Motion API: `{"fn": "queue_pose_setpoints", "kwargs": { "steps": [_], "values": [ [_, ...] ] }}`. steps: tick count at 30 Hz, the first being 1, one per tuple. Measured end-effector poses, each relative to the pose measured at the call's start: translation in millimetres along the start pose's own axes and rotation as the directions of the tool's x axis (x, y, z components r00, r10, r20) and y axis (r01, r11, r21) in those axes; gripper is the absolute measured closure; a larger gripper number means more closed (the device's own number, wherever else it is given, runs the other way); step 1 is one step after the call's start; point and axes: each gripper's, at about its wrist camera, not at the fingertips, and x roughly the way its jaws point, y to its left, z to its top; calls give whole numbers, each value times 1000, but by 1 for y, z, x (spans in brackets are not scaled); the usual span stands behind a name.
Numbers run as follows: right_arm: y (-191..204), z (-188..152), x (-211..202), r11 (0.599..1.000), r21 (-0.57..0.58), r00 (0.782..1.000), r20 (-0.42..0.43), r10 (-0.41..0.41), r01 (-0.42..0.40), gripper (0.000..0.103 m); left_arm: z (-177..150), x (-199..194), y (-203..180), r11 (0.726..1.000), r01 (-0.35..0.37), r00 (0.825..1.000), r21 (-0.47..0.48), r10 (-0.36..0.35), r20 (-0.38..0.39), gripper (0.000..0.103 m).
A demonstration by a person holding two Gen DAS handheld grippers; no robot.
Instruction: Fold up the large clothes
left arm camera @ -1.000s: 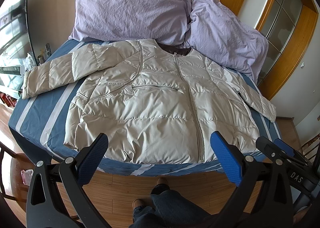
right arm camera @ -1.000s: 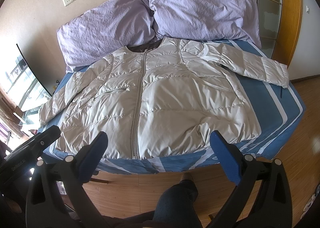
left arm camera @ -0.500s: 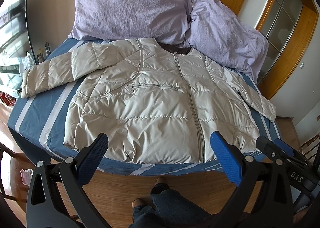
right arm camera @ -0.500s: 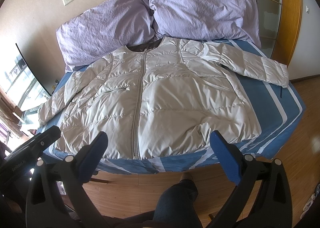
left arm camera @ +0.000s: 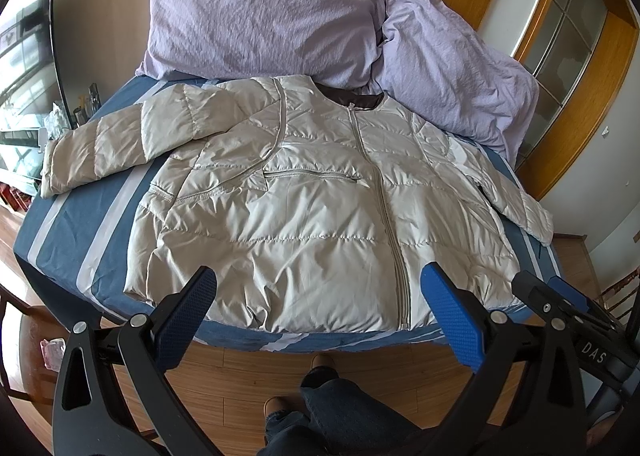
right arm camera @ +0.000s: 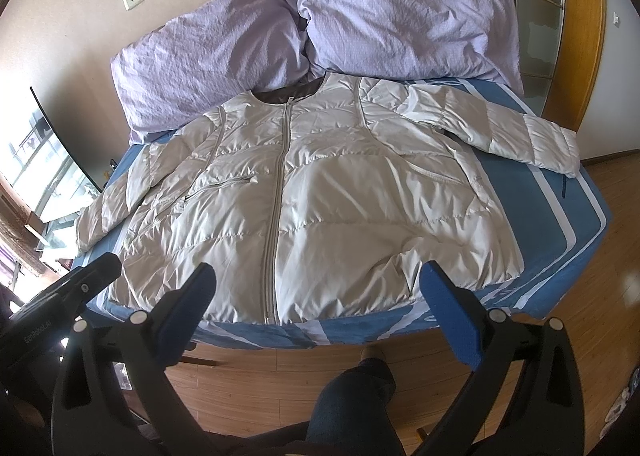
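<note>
A pale beige quilted puffer jacket (left arm camera: 312, 211) lies flat, front up and zipped, on the blue white-striped bedsheet (left arm camera: 84, 223). Its collar points toward two lilac pillows (right arm camera: 248, 51), its hem toward the near edge, sleeves spread sideways. The left gripper (left arm camera: 316, 314) and right gripper (right arm camera: 316, 312) hover wide open, holding nothing.

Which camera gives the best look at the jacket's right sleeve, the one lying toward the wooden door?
The right wrist view: the puffy beige jacket's right sleeve lies fully visible, cuff included. The left wrist view shows it foreshortened at the edge.
</note>
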Motion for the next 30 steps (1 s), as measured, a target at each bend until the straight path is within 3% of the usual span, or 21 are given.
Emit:
{"fn": "queue_pose_setpoints", "kwargs": {
  "steps": [5, 11, 18, 23, 27, 30],
  "values": [
    [-6, 13, 9, 1000, 9, 1000, 3, 5, -5, 2, 8, 12, -1, 1000, -12, 1000, -5, 12, -6, 1],
    [-36, 32, 32, 996, 85, 1000, 8, -26, 26, 2, 17, 32, -3, 995, -93, 996, 23, 94, -12, 1],
    [-108, 68, 72, 967, 233, 994, -71, -88, 102, 2, 37, 67, -3, 990, -131, 990, 50, 133, -46, 1],
    [-186, 95, 100, 907, 364, 976, -121, -180, 212, 3, 56, 97, -6, 986, -154, 985, 67, 158, -66, 1],
    [-262, 114, 124, 824, 448, 938, -174, -300, 347, 11, 67, 116, -8, 984, -165, 982, 72, 171, -79, 1],
    [-310, 124, 139, 763, 503, 914, -213, -346, 406, 13, 74, 130, -7, 983, -172, 979, 65, 178, -101, 1]
  ]
}}
